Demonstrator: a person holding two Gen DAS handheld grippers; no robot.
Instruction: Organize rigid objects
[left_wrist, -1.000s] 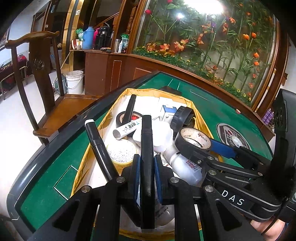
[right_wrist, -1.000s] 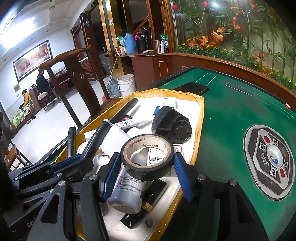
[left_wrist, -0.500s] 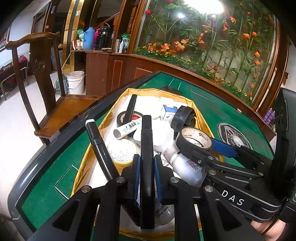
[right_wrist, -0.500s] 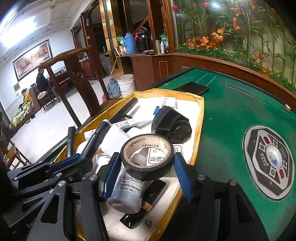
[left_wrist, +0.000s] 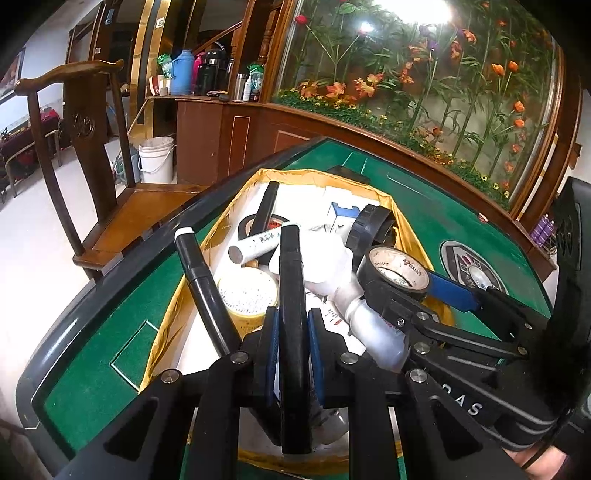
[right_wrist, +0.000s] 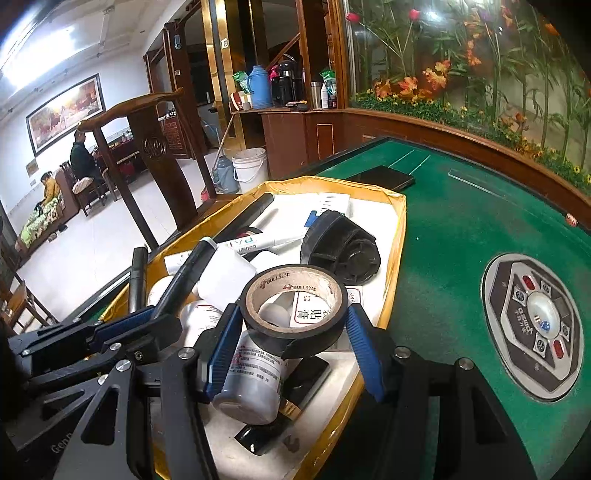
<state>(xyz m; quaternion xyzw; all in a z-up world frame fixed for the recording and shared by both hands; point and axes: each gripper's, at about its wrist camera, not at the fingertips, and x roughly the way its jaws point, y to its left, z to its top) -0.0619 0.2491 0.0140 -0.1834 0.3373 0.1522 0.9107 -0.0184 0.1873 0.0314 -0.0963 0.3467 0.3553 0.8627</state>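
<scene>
tongs angled down: left (left_wrist: 290, 328) clenching black marker (left_wrist: 291, 280), right (right_wrist: 293, 328) grasping tape roll (right_wrist: 295, 302).

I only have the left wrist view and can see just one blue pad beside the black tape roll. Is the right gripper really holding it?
Observer: Yes. The right gripper has a blue pad on each side of the black tape roll, whose hole faces up.
Operator: What is under the roll that I can't see?
Observer: Below it, a white bottle lies on its side, and a flat black item is tucked partly under the bottle, near the tray's yellow rim.
</scene>
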